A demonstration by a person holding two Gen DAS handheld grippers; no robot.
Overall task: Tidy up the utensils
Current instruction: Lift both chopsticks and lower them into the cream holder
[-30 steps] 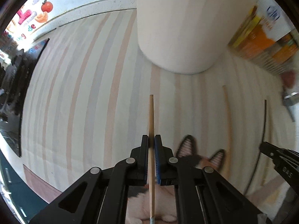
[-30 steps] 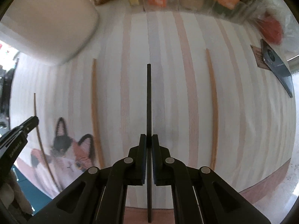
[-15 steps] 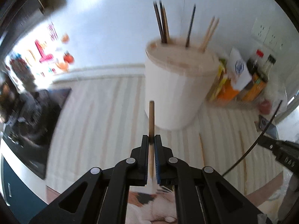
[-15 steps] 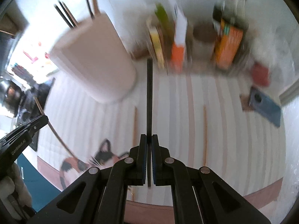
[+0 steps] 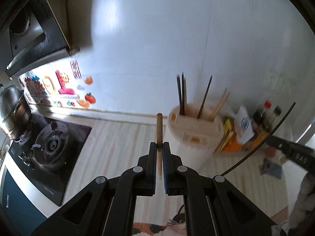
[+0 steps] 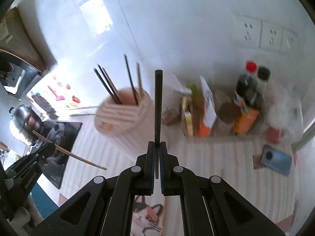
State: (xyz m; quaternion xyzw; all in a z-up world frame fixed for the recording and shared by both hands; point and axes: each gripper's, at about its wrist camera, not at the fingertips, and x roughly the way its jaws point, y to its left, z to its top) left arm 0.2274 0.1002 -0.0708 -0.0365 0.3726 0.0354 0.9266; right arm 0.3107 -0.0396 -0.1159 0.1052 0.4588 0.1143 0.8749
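Left wrist view showed the left gripper (image 5: 159, 147) with its jaws clenched on a wooden chopstick (image 5: 159, 129), which stood up in the air just left of the pale holder (image 5: 194, 137) on the striped tabletop (image 5: 110, 143). The grip sat low on the stick, near its thin end, so most of the length rose free above the jaws. Such a stick was likely light, stiff and smooth, apt to pivot if pinched off-centre.

Right of the holder, the right gripper (image 6: 157, 147) had its jaws clamped on a black chopstick (image 6: 158, 106), likewise upright and off the tabletop. It looked rigid and probably slicker than wood, so a firm hold close to the jaws' middle seemed wise.

The holder already carried several dark and wooden chopsticks (image 5: 183, 94), upright in its slots.
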